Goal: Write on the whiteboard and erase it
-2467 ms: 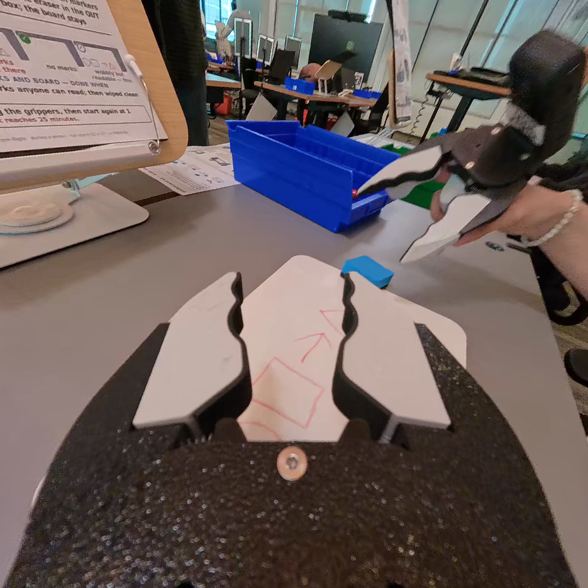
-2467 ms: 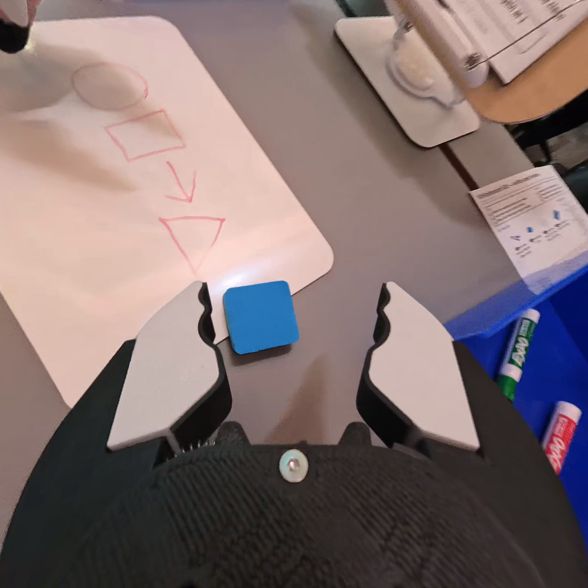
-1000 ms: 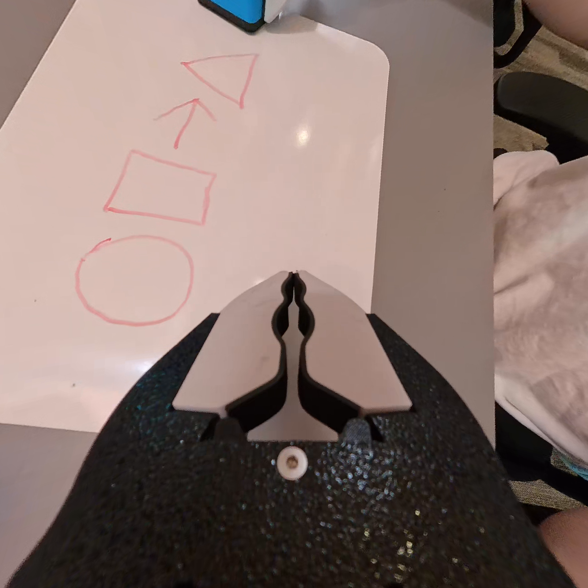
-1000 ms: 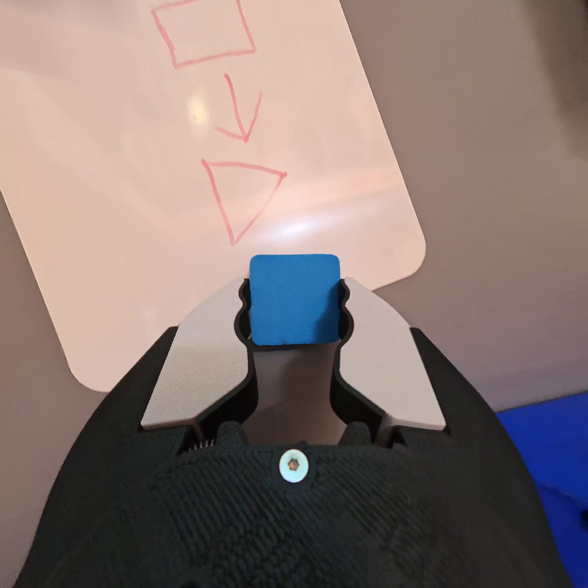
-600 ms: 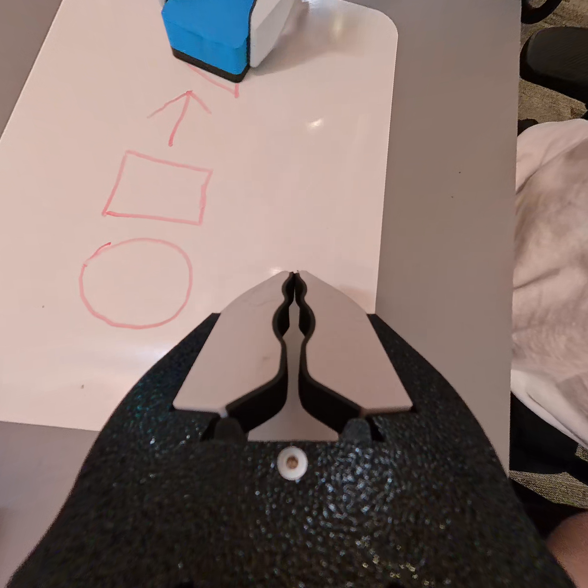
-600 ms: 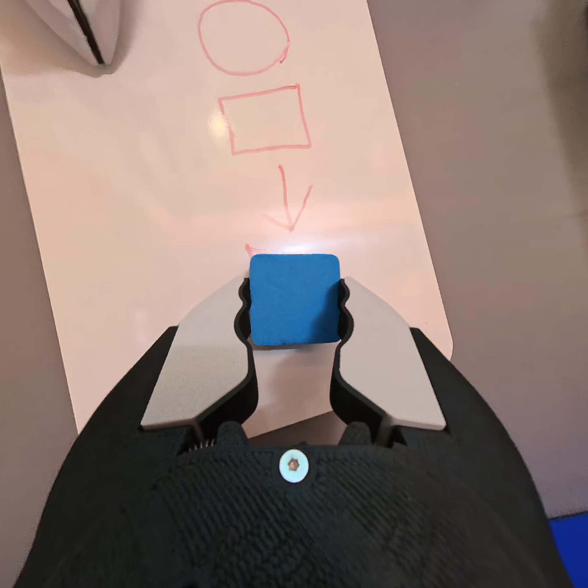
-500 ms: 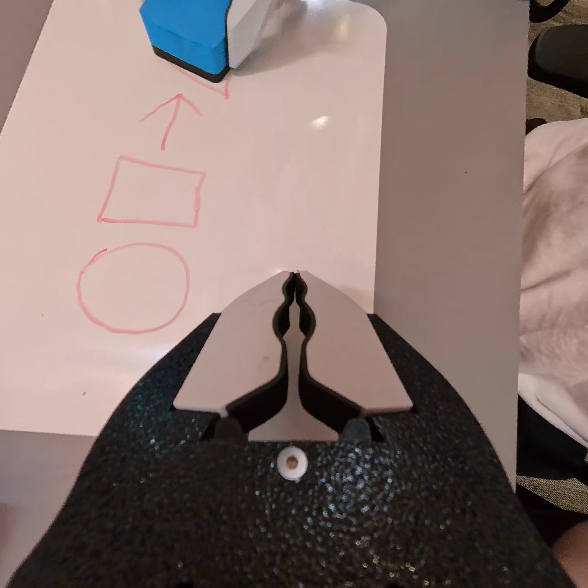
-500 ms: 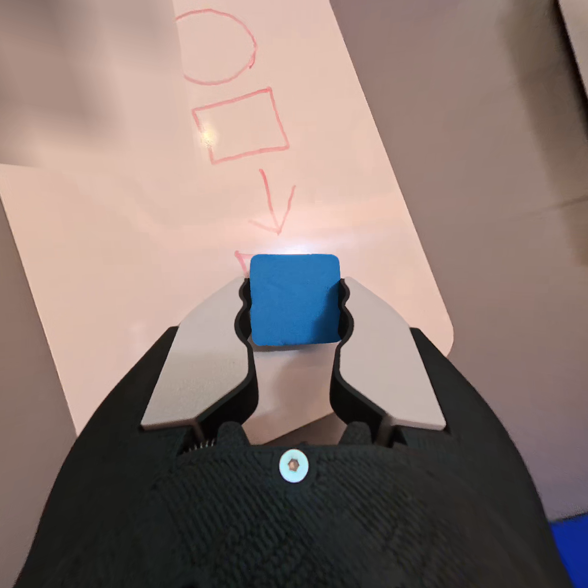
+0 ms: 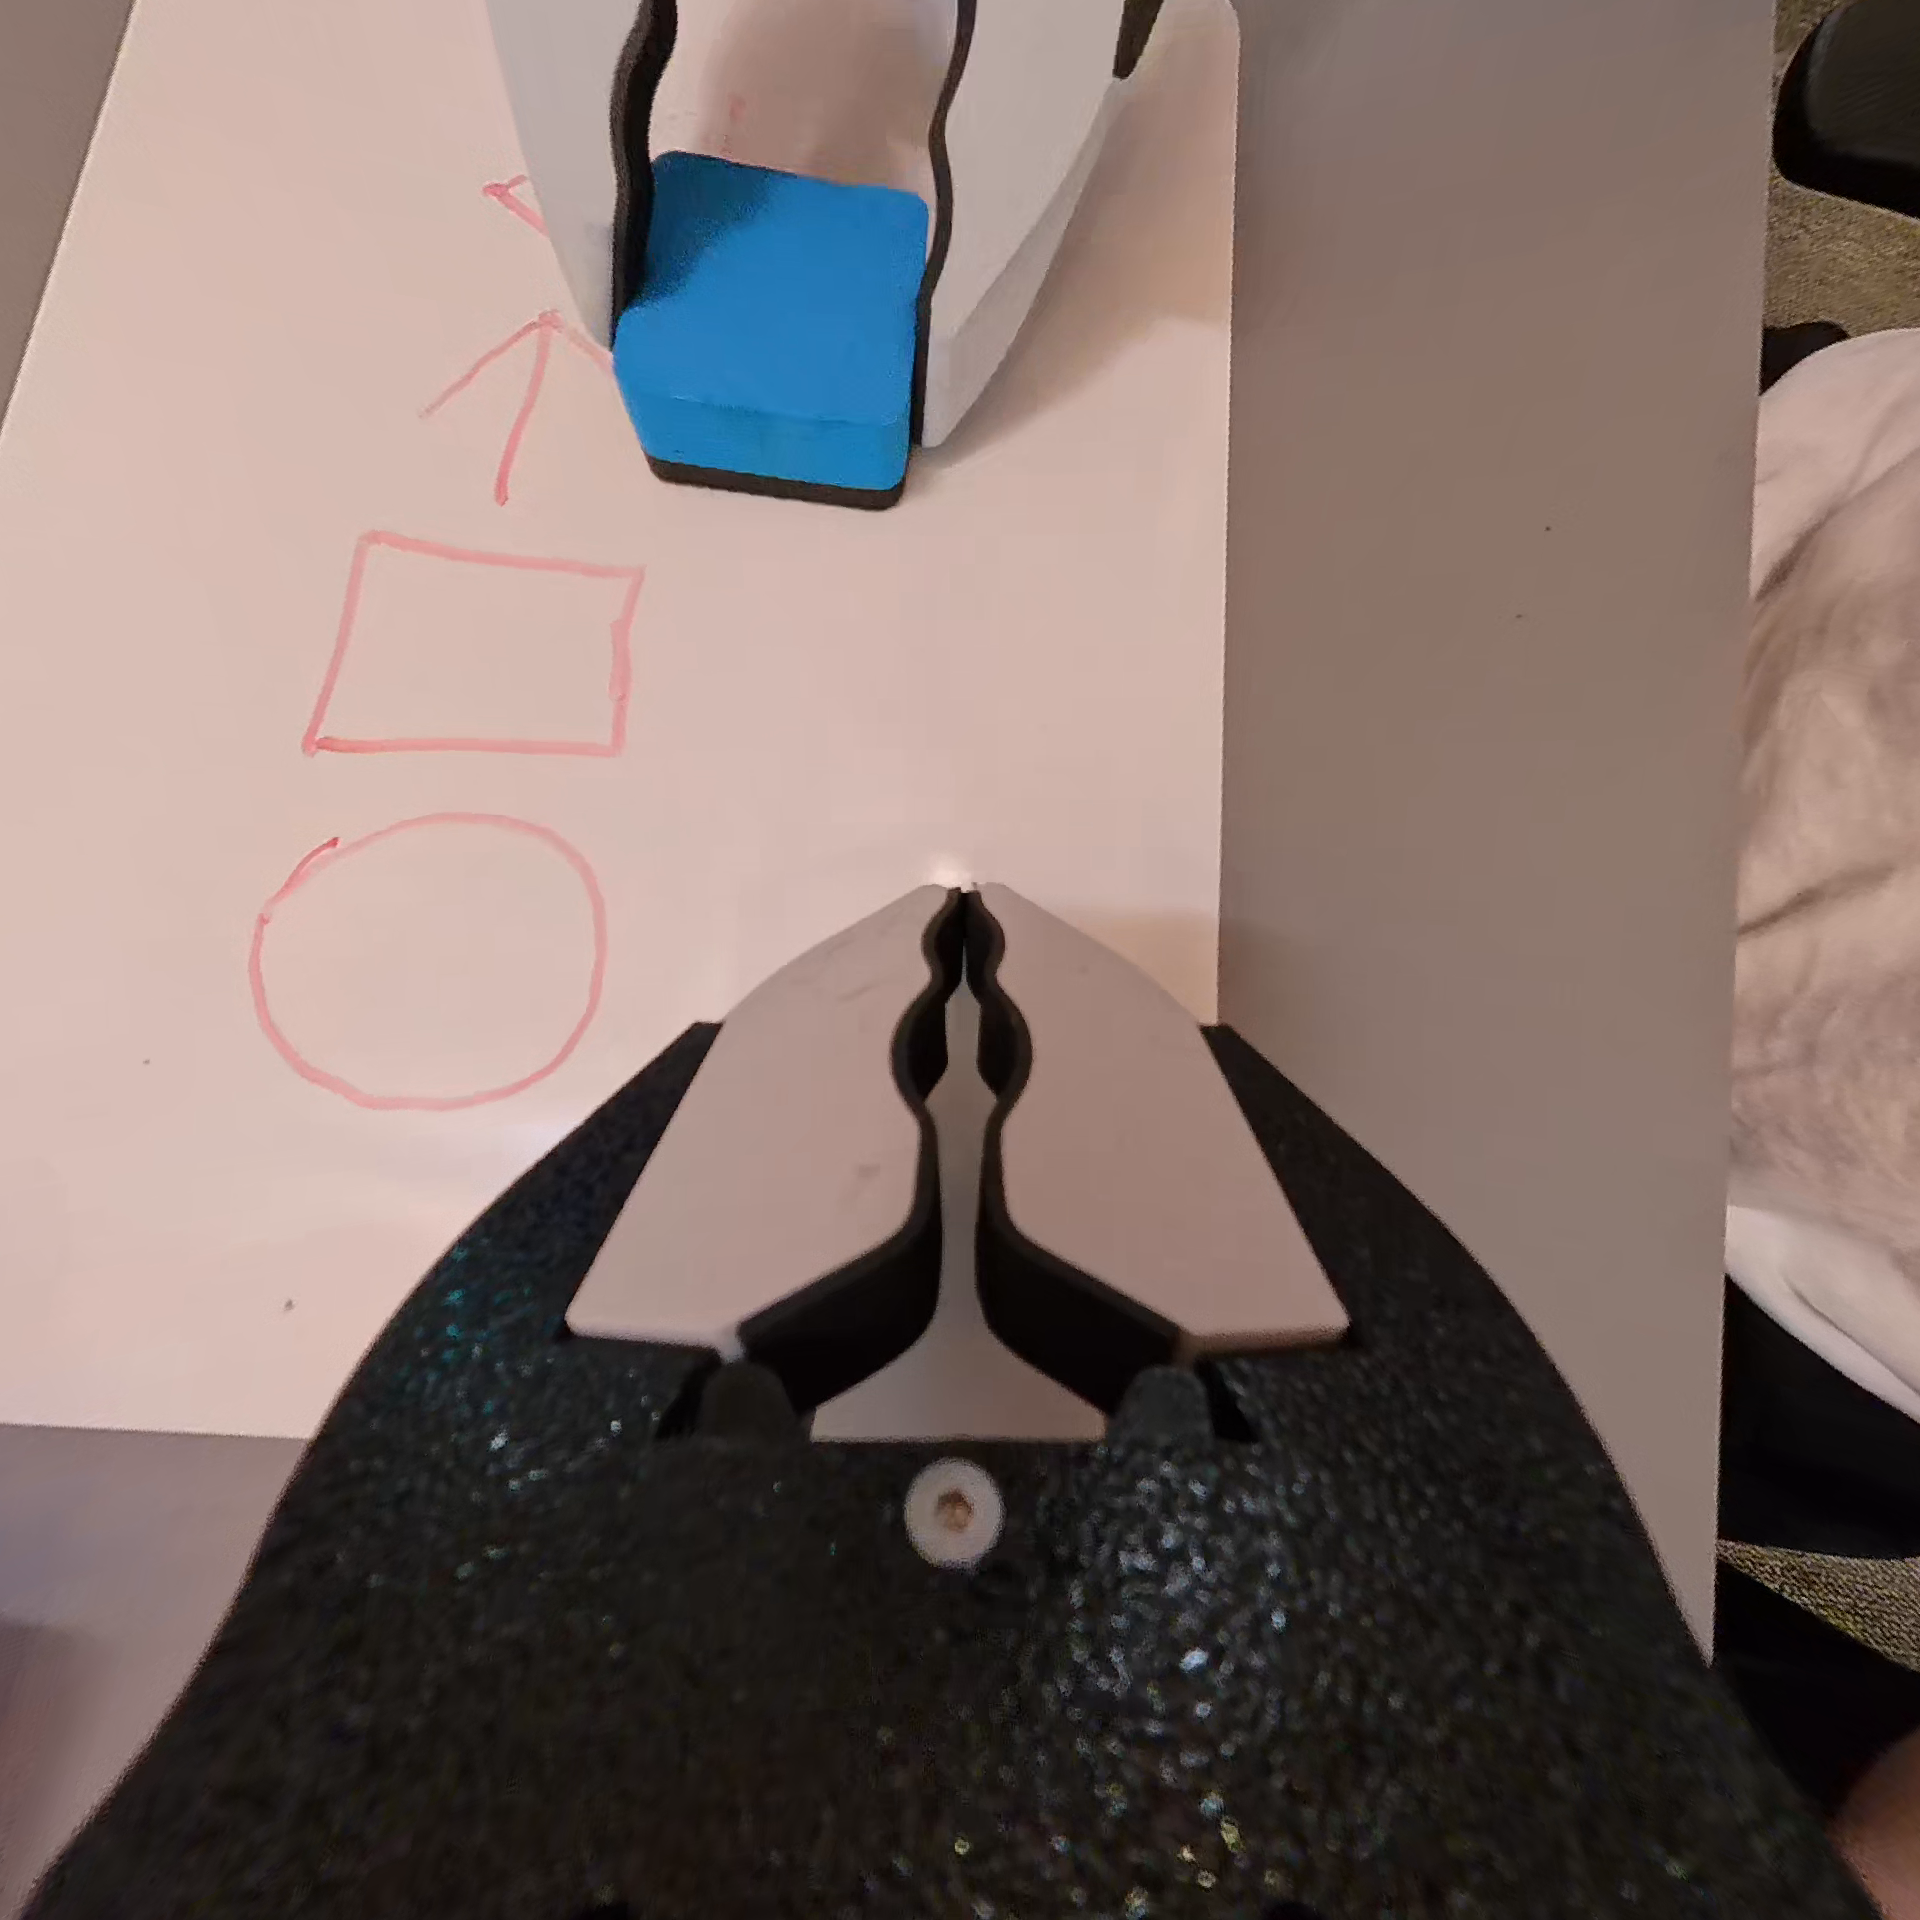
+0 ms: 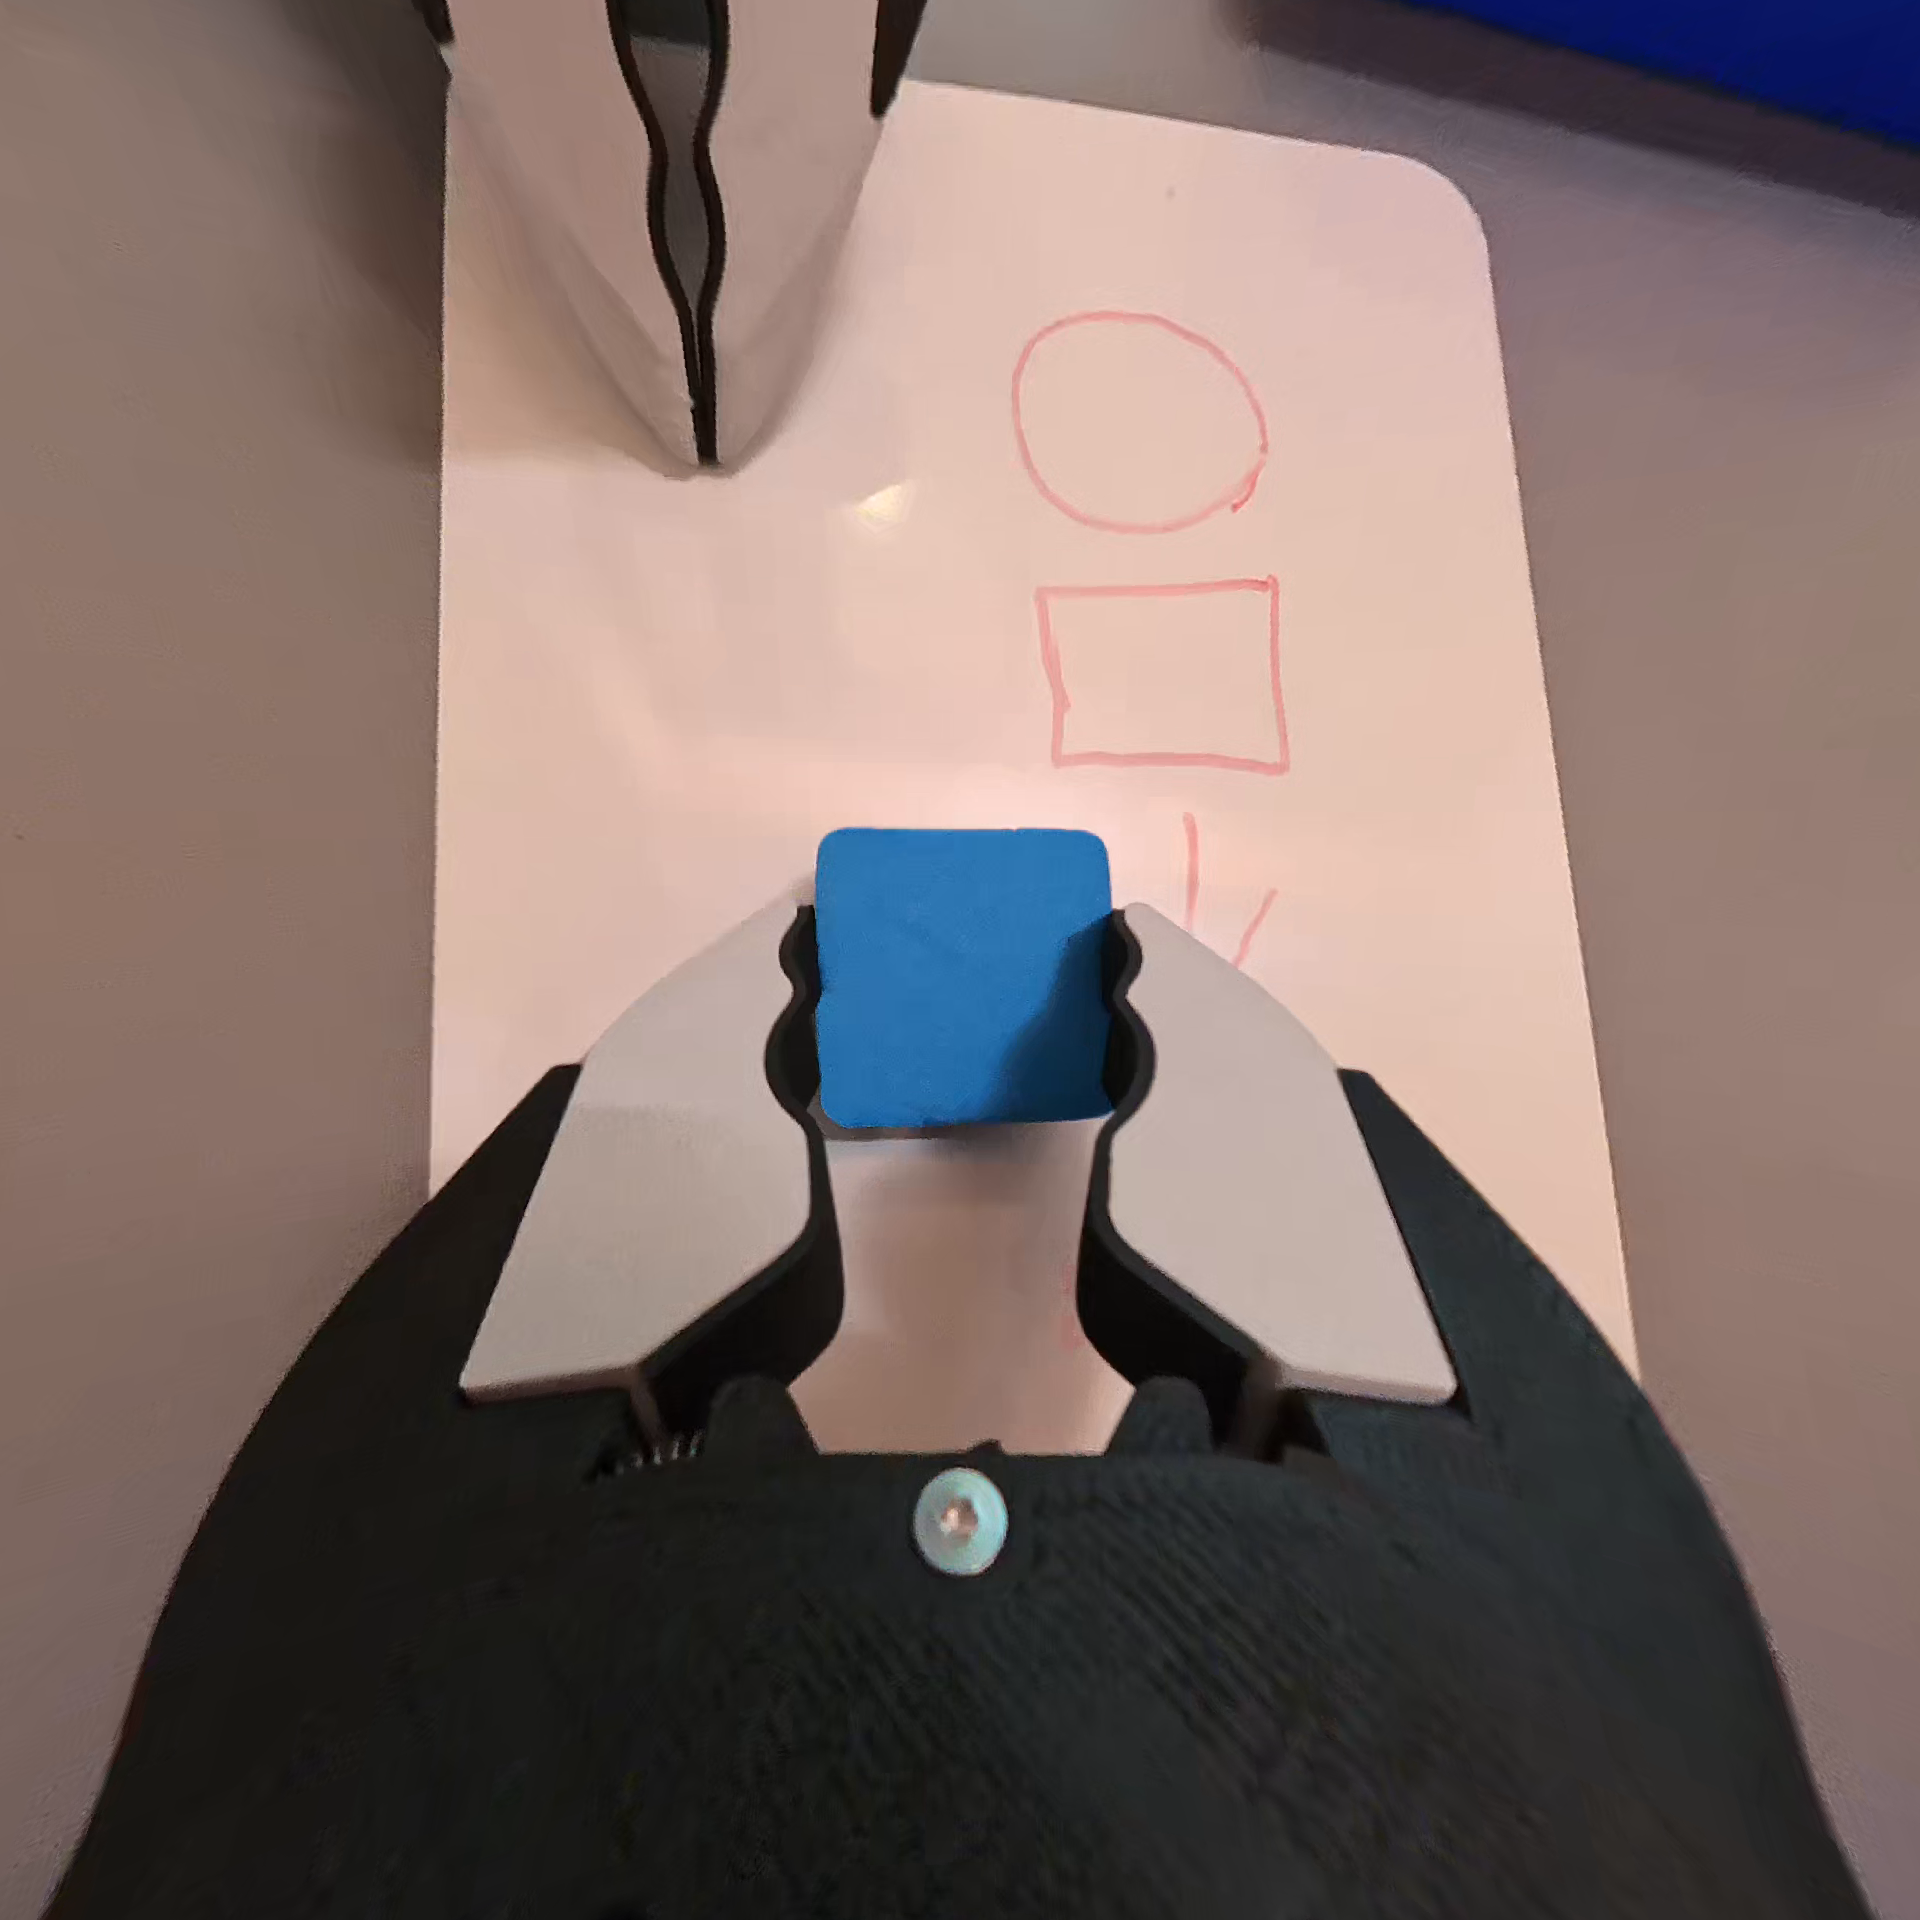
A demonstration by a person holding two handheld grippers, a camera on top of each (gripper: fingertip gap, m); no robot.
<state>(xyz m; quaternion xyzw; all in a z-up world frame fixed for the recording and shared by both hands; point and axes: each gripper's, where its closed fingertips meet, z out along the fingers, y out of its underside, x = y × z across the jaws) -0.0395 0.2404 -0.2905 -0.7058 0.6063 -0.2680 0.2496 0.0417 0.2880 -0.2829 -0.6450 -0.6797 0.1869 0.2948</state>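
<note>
Eraser down on the whiteboard
Your right claw (image 10: 961, 987) pinches the blue eraser (image 10: 961, 977), seemingly pressed flat on the whiteboard (image 10: 665, 665); your left claw (image 9: 961, 904), pressed together, tips down at its table-edge side.

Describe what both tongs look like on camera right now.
Left tongs and right tongs match: flat pale grey fingers lined with wavy black pads, on a speckled, textured black body with one silver screw in the middle. No cables or markings are visible.

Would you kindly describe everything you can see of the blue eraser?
The blue eraser is a squarish foam-looking block with rounded corners and a thin black layer underneath. It sits flat on the whiteboard, clamped on two sides by the right claw, beside the red arrow.
</note>
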